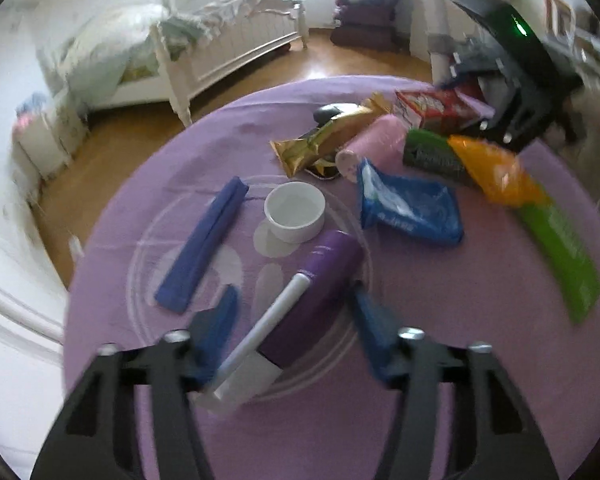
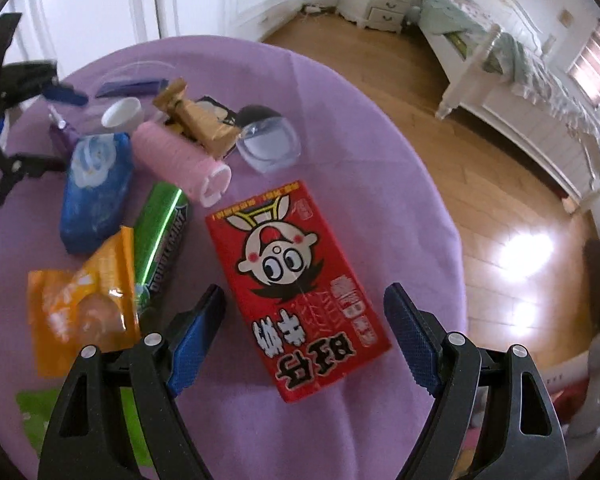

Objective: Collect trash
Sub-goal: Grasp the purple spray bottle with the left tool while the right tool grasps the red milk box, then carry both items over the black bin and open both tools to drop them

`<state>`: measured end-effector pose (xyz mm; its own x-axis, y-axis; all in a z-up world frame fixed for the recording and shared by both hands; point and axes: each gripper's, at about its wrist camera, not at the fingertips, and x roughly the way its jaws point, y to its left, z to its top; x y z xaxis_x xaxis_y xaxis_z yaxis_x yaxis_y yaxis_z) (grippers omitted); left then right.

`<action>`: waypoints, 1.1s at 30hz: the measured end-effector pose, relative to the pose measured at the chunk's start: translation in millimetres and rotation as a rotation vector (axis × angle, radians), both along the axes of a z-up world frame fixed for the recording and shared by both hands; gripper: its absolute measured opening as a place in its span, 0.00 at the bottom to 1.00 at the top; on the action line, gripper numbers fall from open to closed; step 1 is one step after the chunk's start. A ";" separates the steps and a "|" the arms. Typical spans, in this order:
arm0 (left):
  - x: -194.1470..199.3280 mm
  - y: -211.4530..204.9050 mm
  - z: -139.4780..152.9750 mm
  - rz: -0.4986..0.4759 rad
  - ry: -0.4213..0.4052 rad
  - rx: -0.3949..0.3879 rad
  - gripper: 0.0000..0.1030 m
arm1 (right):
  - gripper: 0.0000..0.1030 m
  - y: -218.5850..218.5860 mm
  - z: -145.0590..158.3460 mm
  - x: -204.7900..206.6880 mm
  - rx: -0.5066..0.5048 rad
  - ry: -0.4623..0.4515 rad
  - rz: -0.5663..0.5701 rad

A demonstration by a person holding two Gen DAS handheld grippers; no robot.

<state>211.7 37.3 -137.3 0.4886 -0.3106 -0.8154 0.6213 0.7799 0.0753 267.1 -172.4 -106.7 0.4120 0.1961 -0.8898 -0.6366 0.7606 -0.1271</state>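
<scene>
Round worktop (image 2: 340, 128) under a purple cloth, strewn with wrappers and packets.

Left hand-held gripper (image 1: 292, 320): spread wide, gripping nothing, straddling a purple lint roller (image 1: 324, 276) with a white handle (image 1: 260, 332) (handle end pointing back toward the camera). Just beyond it, a white round cup (image 1: 295, 213) standing upright; off to its left, a flat blue-violet folded packet (image 1: 204, 248) lying on the cloth.

Right hand-held gripper (image 2: 304, 312): also spread wide, holding nothing, poised over a red carton (image 2: 296, 280) printed with a cartoon face, lying flat between the two blue fingers (image 2: 196, 340) (whether any pad touches it, cannot tell).

Beside the red carton, on its left in the right wrist view: a green mint pack (image 2: 160, 240), partly under an orange pouch (image 2: 80, 300). Further back, a blue tissue pack (image 2: 96, 188) next to a pink roll (image 2: 180, 160) lying on its side. Behind the pink roll, a gold wrapper (image 2: 196, 120) resting on something dark, and a clear round lid or dish (image 2: 270, 144) beside it.

In the left wrist view, a long green wrapper (image 1: 560, 248) near the worktop's right edge, touching the orange pouch.

Past the worktop: wooden floor (image 2: 480, 160), a white bed (image 1: 240, 40), a white nightstand (image 2: 376, 0).
</scene>
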 end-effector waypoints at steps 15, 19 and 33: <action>-71.0 3.8 31.4 0.277 -0.012 -0.291 0.24 | 0.51 -52.8 64.2 -101.6 0.669 0.070 -0.301; -101.0 -13.7 53.6 0.353 -0.035 -0.408 0.24 | 0.51 -57.9 82.3 -148.7 0.797 0.016 -0.344; -139.9 -189.3 80.2 0.120 0.013 -0.547 0.24 | 0.51 -181.1 81.4 -250.2 0.968 -0.191 -0.719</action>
